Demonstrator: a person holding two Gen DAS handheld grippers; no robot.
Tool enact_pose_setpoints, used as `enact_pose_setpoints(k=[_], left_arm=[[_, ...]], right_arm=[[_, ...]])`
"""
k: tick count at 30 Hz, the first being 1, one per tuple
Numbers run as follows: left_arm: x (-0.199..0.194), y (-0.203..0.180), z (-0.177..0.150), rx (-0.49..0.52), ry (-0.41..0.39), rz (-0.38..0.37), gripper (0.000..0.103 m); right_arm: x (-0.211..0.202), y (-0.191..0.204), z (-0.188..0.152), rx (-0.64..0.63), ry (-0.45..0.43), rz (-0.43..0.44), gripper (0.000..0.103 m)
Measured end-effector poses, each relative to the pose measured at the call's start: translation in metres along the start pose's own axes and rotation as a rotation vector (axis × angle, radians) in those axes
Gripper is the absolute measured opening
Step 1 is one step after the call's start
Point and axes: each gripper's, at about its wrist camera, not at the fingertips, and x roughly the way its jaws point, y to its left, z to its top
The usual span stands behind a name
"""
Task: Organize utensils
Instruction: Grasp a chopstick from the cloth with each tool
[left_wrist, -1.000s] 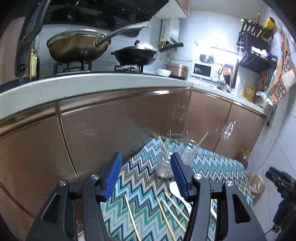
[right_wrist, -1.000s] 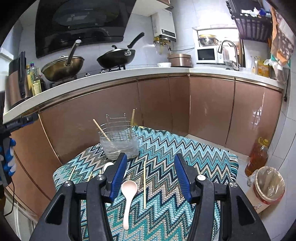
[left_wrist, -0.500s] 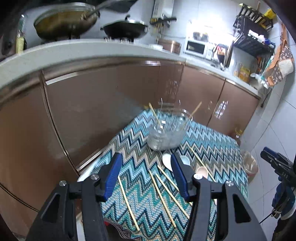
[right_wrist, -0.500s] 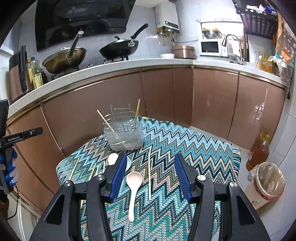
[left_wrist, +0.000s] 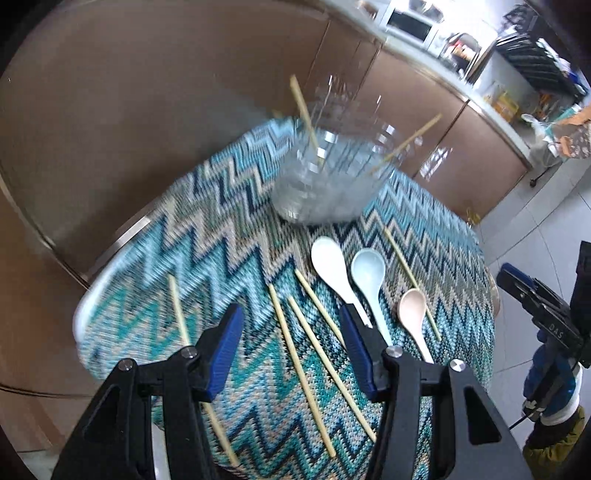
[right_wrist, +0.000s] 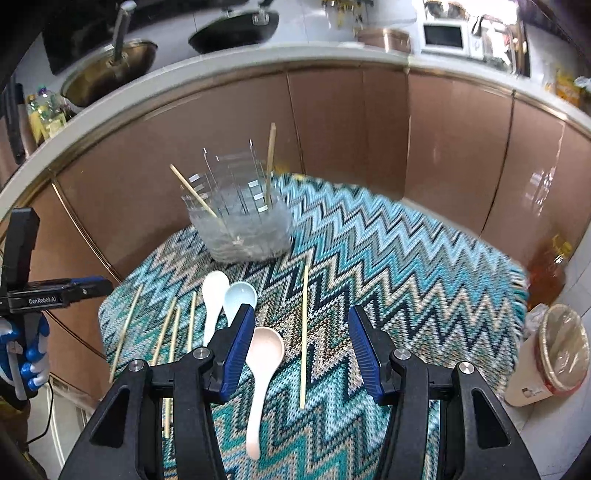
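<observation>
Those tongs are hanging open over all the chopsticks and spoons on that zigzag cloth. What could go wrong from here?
1. Three thin wooden chopsticks lie close together under the open left tongs, so closing might catch two at once.
2. The clear plastic utensil holder looks light; a careless drop could tip it.
3. The pale pink spoon lies partly under a finger of the open right tongs, and a lowered finger may knock it aside.

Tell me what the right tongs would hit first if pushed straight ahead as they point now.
Most likely the lone chopstick lying between the open fingers of the right tongs, with the pink spoon just left; the clear holder stands farther on. Depth is uncertain.
</observation>
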Motion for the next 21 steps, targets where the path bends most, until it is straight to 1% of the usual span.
enact_pose_setpoints(k=[4, 7, 8, 11, 14, 21], left_arm=[[0.035, 0.000, 0.004, -0.053, 0.106, -0.101, 0.037], [0.060, -0.003, 0.004, -0.083, 0.189, -0.126, 0.028], [0.066, -0.004, 0.004, -0.089, 0.206, -0.126, 0.025], [0.079, -0.004, 0.006, -0.111, 0.242, -0.106, 0.021], [0.089, -0.002, 0.008, -0.134, 0.268, -0.074, 0.020], [0.112, 0.002, 0.009, -0.169, 0.320, -0.048, 0.020]], right_arm=[[0.037, -0.003, 0.011, -0.012, 0.070, 0.029, 0.047], [0.060, -0.004, 0.018, -0.016, 0.114, 0.048, 0.044], [0.068, -0.006, 0.020, -0.014, 0.130, 0.057, 0.043], [0.089, -0.012, 0.026, -0.006, 0.173, 0.078, 0.040], [0.109, -0.016, 0.032, -0.001, 0.214, 0.089, 0.039], [0.157, -0.020, 0.045, 0.006, 0.293, 0.092, 0.036]])
